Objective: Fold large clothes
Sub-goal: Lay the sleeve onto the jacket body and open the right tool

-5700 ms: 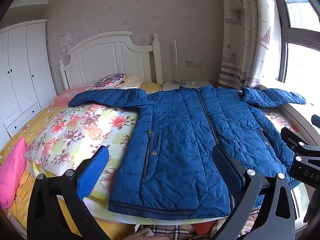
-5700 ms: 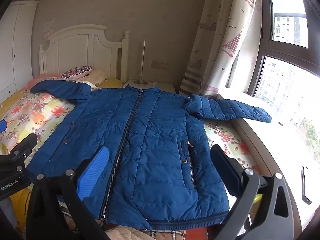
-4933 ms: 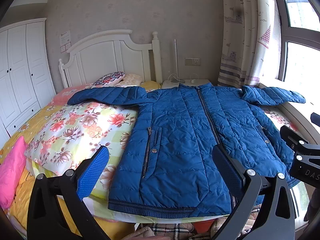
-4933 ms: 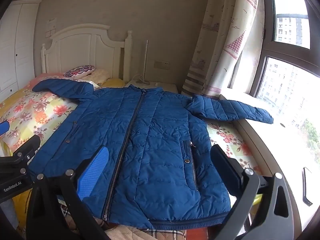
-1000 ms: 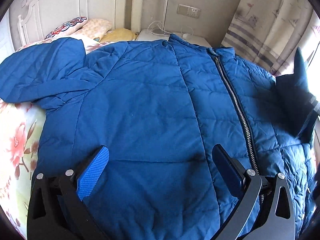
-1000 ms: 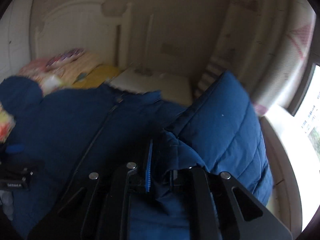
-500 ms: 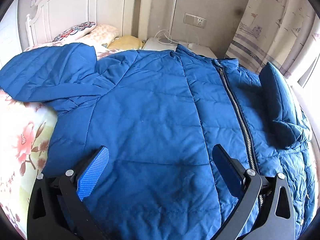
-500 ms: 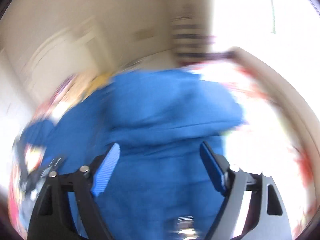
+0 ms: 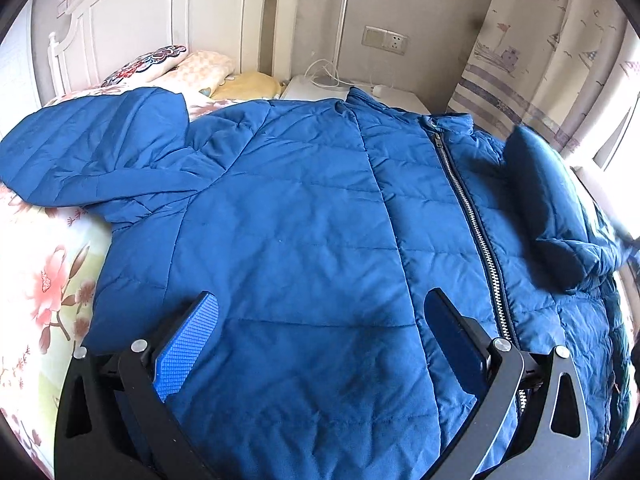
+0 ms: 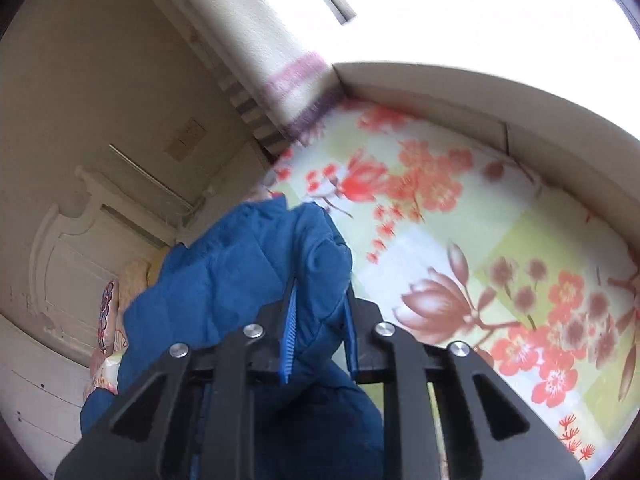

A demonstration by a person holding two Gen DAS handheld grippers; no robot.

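A: Blue quilted jacket [image 9: 304,240] flat on the bed, front up, metal zipper [image 9: 468,216] running down right of centre. Puffy, stitched in wide panels, a dull sheen on the fabric.

B: One sleeve [image 9: 84,160] lies spread out over the floral bedspread [image 9: 44,280] on the left. The other sleeve [image 9: 548,200] is folded in over the chest, bulging near the zipper.

A: Left gripper [image 9: 320,344] hovers above the lower chest, jaws wide apart, nothing between them. Ribbed blue pads [image 9: 188,344] on black fingers.

B: Right gripper [image 10: 320,332]: its jaws have just snapped together, and they're clamped on a bunched fold of the jacket [image 10: 256,280] at its edge. The fabric billows up and blocks much of that view.

A: Beyond it, bare bedspread [image 10: 460,240], pink and red blossoms on pale green and white squares.

B: At the head, a white panelled headboard [image 9: 160,20], a patterned pillow [image 9: 148,64], a yellow cushion [image 9: 248,84].

A: White nightstand [image 9: 320,92] behind the collar with a thin pole [image 9: 342,28] and cables on it, a wall socket [image 9: 386,42] above, a boat-print curtain [image 9: 528,52] on the right.
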